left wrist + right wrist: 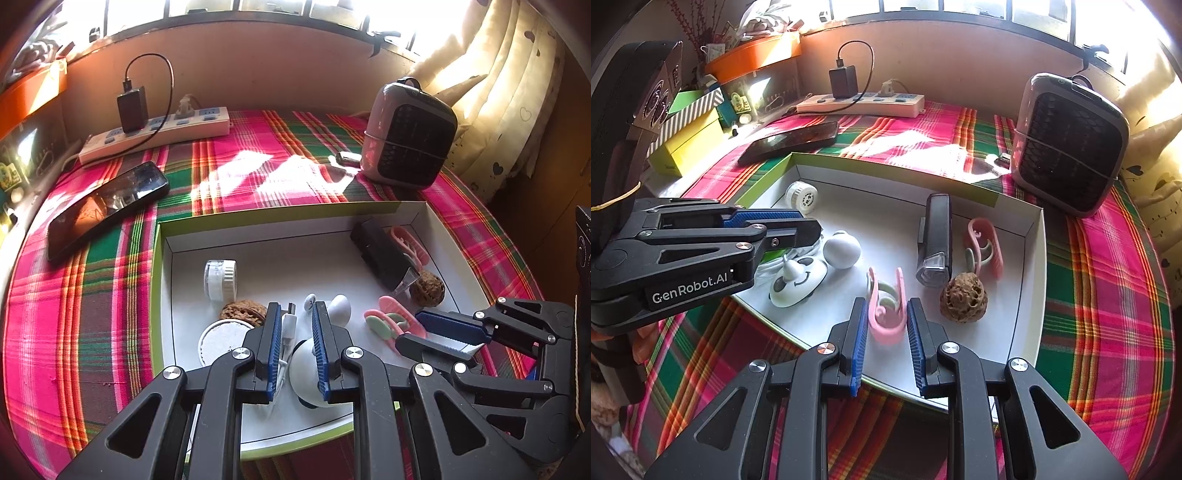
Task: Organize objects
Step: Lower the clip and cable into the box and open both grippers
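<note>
Two tongs, both closed to min, empty: pink clip (886, 314) between right tongs (885, 334) pads, untouched; only left-wrist view shows cable (287, 332) between left tongs (293, 332).

Sunlit window (258, 7), cream curtain (509, 92), plaid-covered table (92, 295).

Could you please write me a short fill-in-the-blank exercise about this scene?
1. The phone lies on the ____ cloth, outside the box.
2. The charger is plugged into the power ____.
3. Both walnuts lie inside the ____.
4. The clip between the right hand-held gripper's fingers is ____.

Missing words: plaid; strip; box; pink
</note>
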Demonstrator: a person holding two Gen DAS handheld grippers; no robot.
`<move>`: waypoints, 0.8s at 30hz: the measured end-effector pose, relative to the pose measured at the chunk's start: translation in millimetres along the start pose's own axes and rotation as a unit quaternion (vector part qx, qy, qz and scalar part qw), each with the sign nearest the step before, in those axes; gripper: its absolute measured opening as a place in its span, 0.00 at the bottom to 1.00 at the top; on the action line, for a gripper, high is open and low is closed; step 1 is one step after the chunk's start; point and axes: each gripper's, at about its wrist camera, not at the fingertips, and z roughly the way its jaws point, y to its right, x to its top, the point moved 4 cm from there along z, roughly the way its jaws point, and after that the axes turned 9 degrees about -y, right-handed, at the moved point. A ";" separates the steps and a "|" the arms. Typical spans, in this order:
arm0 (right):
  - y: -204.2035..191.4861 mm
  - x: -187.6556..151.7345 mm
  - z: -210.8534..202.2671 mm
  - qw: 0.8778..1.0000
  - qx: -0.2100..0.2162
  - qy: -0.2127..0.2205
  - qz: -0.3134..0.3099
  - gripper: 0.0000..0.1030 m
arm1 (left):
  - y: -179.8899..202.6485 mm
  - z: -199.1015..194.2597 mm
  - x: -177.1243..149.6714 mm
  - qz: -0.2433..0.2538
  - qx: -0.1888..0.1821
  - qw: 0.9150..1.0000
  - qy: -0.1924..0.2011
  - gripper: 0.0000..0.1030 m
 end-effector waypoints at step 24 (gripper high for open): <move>-1.0 -5.7 -14.1 1.000 -0.014 0.016 0.021 0.32 | 2.9 -29.1 -18.7 0.001 0.048 0.998 0.030 0.21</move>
